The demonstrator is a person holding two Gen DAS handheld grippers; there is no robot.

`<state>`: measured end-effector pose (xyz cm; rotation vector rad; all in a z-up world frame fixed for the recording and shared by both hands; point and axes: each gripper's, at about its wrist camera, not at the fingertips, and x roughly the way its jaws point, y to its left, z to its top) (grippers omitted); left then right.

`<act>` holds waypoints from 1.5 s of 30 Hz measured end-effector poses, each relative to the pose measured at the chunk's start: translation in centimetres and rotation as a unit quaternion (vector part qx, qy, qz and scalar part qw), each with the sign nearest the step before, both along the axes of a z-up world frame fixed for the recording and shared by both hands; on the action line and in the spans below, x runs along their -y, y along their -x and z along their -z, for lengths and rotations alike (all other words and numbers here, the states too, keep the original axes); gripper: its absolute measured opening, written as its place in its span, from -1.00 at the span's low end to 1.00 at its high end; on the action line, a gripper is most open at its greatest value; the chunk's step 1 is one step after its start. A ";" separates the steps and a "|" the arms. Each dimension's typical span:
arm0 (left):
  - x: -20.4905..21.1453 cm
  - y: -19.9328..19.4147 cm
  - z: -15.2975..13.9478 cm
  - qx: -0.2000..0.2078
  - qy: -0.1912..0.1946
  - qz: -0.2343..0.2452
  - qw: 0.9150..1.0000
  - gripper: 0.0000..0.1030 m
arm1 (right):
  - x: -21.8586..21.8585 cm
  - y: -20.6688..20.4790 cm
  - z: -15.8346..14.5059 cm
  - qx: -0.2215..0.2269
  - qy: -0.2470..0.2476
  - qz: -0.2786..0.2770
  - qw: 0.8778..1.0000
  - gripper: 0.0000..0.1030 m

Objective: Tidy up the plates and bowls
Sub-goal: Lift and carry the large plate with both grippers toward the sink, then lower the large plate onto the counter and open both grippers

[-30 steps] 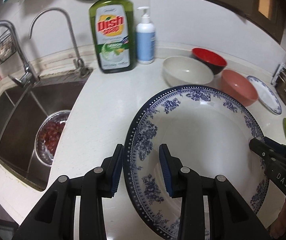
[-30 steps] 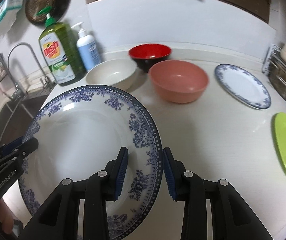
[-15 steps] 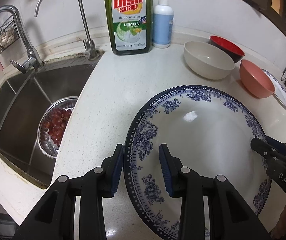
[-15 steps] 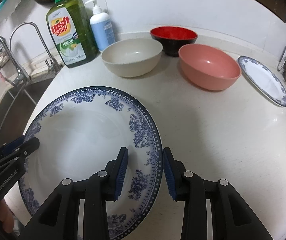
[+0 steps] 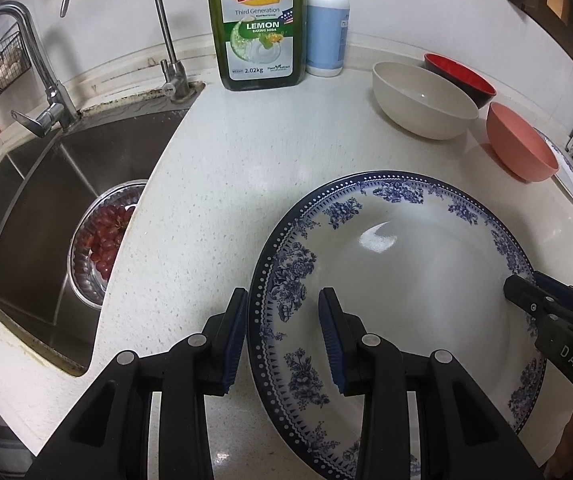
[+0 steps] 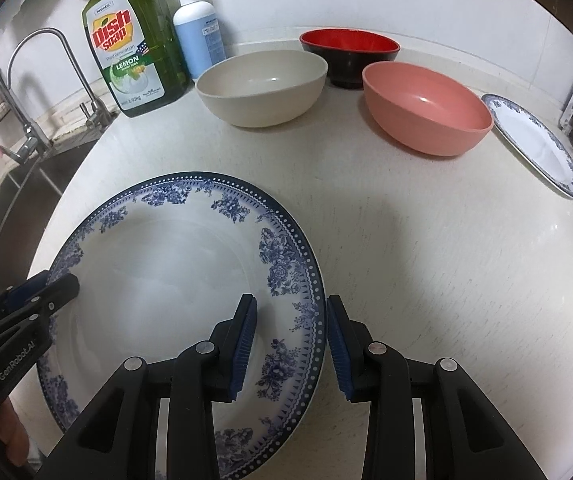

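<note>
Gripping opposite rims of the big plate (image 5: 398, 280) with left fingers (image 5: 282, 334) and right fingers (image 6: 290, 344), low over the surface (image 6: 426, 240). Could tip or slip with uneven lifting; could knock the pink bowl (image 6: 426, 108).

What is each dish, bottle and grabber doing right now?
Large blue-and-white floral plate: held at both sides, upright.
Left gripper: jaws straddling the plate's rim.
Right gripper: jaws straddling the opposite rim.
Beige bowl: upright, empty.
Pink bowl: upright, empty.
Red-and-black bowl: upright.
Small blue-rimmed plate: lying flat.
Green dish soap bottle: standing.
</note>
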<state>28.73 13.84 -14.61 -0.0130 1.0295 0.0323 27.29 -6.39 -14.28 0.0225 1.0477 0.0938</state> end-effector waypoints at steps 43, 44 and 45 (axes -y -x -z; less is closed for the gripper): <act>4.3 1.5 -6.2 0.109 -0.002 0.070 0.992 0.91 | 3.7 3.5 -5.0 0.080 0.006 0.060 0.995 0.39; 4.9 1.6 -6.6 0.115 -0.003 0.076 0.990 0.92 | 4.0 3.7 -5.4 0.085 0.007 0.067 0.994 0.41; 5.3 1.8 -6.9 0.121 -0.002 0.081 0.989 0.93 | 4.6 4.2 -5.9 0.093 0.008 0.076 0.993 0.44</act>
